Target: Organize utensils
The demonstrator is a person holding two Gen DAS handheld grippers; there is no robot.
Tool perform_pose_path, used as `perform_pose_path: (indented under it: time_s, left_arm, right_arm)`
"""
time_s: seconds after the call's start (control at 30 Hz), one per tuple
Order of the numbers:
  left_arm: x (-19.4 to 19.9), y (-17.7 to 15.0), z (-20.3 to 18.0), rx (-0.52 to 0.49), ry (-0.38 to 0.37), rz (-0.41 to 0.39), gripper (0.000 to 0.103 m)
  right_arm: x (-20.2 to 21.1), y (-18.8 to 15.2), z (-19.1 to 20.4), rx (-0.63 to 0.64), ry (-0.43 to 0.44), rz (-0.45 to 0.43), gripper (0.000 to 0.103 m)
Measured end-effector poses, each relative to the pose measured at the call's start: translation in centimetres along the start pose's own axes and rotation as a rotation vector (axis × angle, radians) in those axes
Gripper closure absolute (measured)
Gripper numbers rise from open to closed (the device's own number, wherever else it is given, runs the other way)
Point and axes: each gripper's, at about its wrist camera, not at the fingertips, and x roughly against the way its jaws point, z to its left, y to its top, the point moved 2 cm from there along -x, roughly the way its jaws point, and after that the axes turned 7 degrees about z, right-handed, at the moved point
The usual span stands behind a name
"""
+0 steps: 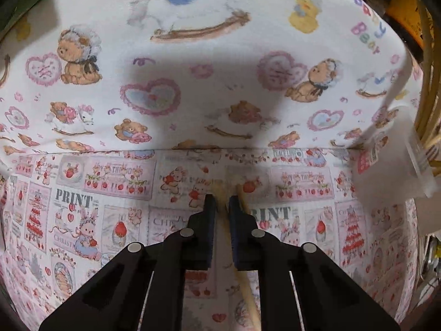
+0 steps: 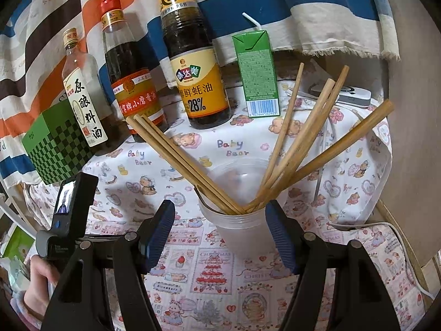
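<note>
The left gripper is closed on a wooden chopstick just above the patterned cloth. The right gripper stands open — its pads flank the clear plastic cup, not visibly pressing it — which holds seven chopsticks near the sauce bottles.

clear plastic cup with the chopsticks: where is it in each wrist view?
Left wrist: clear plastic cup at the right edge, only partly in frame, chopsticks sticking out.
Right wrist: cup at lower centre, between the open right gripper fingers, chopsticks fanning from it.
Shared landmark: the seam between bear-print cloth and strawberry-print cloth.
</note>
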Motion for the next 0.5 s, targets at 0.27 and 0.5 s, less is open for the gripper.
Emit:
perform_pose_path:
  time_s: [0.27,0.5]
  left_arm:
    - [7.4,-1.3,0.4,-0.027,-0.007,-0.145,0.097]
    - [18.8,-4.0,-0.2,-0.091,-0.004,-0.435,0.097]
  right_arm:
    - [-0.4,0.0,0.2,0.007,-0.007,0.016,0.033]
    - [0.6,-0.7,3.1,0.092,0.073,0.027,0.033]
